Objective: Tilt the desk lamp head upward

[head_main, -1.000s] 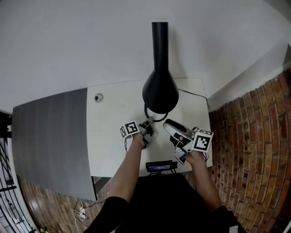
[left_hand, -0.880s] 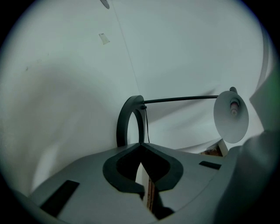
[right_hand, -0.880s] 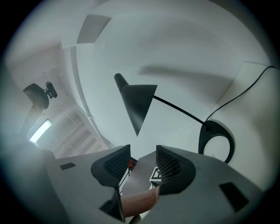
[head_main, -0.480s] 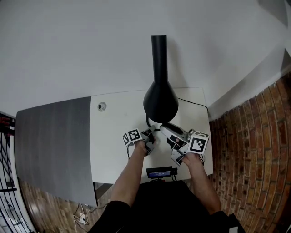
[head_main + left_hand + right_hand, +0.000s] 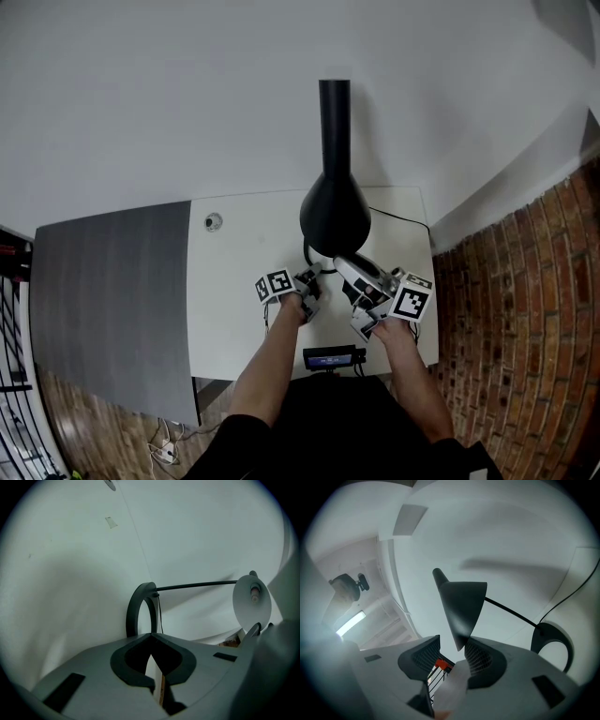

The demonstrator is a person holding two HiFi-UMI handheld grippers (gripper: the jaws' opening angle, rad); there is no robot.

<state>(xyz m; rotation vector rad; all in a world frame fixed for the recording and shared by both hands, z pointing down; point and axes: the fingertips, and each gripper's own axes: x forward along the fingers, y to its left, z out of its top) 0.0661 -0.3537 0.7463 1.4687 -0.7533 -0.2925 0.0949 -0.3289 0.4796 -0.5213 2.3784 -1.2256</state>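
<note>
The black desk lamp stands on the white table [image 5: 234,300]. Its cone head [image 5: 333,211] with a long neck hangs over the ring base [image 5: 312,251]. In the right gripper view the head [image 5: 461,604] points down, and its lower rim dips between my right gripper's [image 5: 452,651] jaws, close to the right pad [image 5: 480,660]. That gripper [image 5: 347,269] is open, just under the head's near edge. My left gripper [image 5: 307,281] is shut and holds nothing, low on the table in front of the ring base [image 5: 139,611]. The head's white inside [image 5: 251,603] shows at that view's right.
A black cable [image 5: 396,196] runs from the lamp to the table's right edge. A dark grey tabletop [image 5: 103,281] adjoins on the left. A round grommet [image 5: 214,221] sits at the back left, a small black display [image 5: 328,356] at the front edge. A brick wall [image 5: 511,328] stands right.
My right gripper has risen and moved in toward the lamp head's near rim. The left gripper stays by the base. The head camera has shifted a little.
</note>
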